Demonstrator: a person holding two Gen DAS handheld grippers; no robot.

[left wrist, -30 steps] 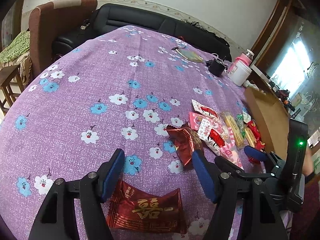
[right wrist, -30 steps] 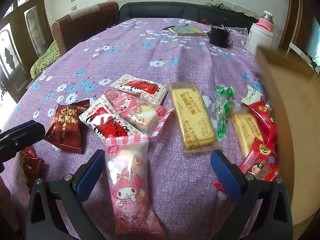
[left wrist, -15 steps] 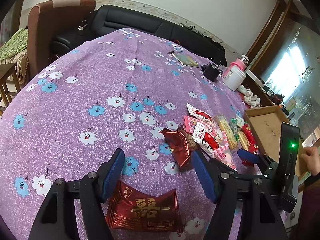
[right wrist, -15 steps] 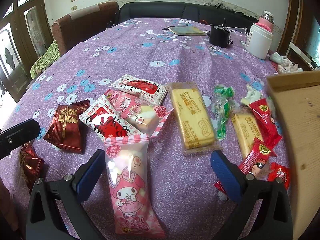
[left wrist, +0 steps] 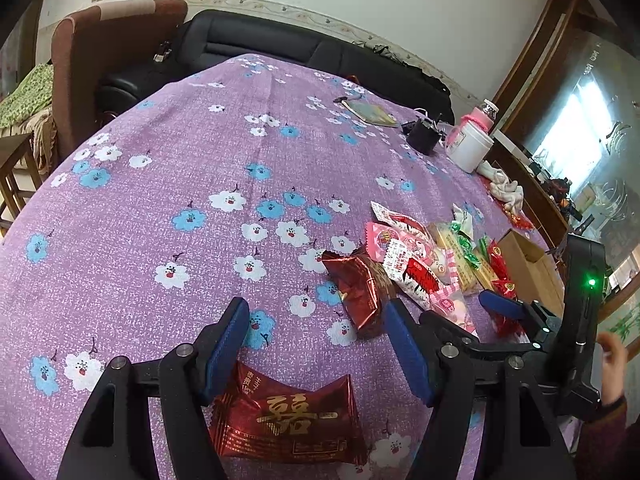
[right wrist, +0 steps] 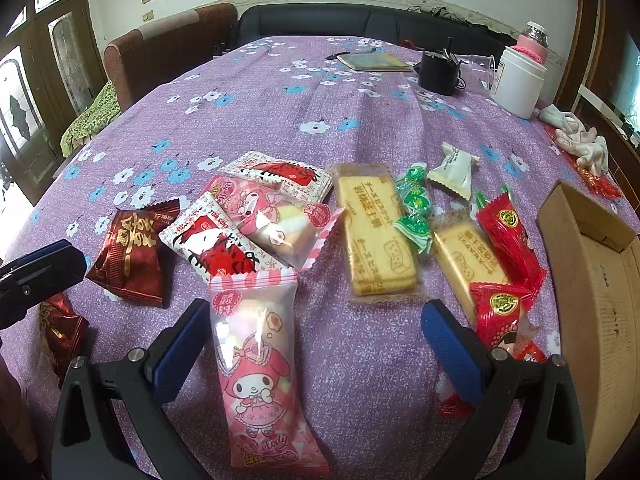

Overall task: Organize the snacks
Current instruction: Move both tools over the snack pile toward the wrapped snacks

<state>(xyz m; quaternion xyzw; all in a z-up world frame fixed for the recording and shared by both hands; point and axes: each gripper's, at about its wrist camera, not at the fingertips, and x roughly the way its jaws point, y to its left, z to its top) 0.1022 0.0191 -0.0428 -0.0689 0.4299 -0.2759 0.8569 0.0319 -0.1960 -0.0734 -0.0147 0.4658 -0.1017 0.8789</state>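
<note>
A: How does the left gripper [left wrist: 316, 344] stand?

B: Jaws wide apart, gripping nothing. It hovers low over the near edge of the cloth [left wrist: 168, 184], with a red packet [left wrist: 288, 420] lying flat just behind its fingertips, long axis running across from jaw to jaw. That reads as lined up for a pick, though the packet sits nearer the gripper body than the tips.

A: And the right gripper [right wrist: 316, 340]?

B: Also spread wide and empty. A pink pouch [right wrist: 260, 368] lies by its left finger, long axis pointing away from the near edge toward the far one, cartoon end nearest the gripper. To close across the short side, the jaws seem well oriented already.

A: What lies beyond?

B: A loose cluster: a white-and-red packet [right wrist: 220, 242] overlapping a second pink pouch [right wrist: 272, 216], a biscuit pack [right wrist: 372, 232] lying lengthwise toward the far edge, green candies [right wrist: 414, 208], and red candies [right wrist: 504, 264] toward the right edge.

A: Where would they go?

B: Probably the box [right wrist: 592, 300] at the right edge, open side up, with nothing visible in the part shown. I judge the sorting barely begun.
</note>
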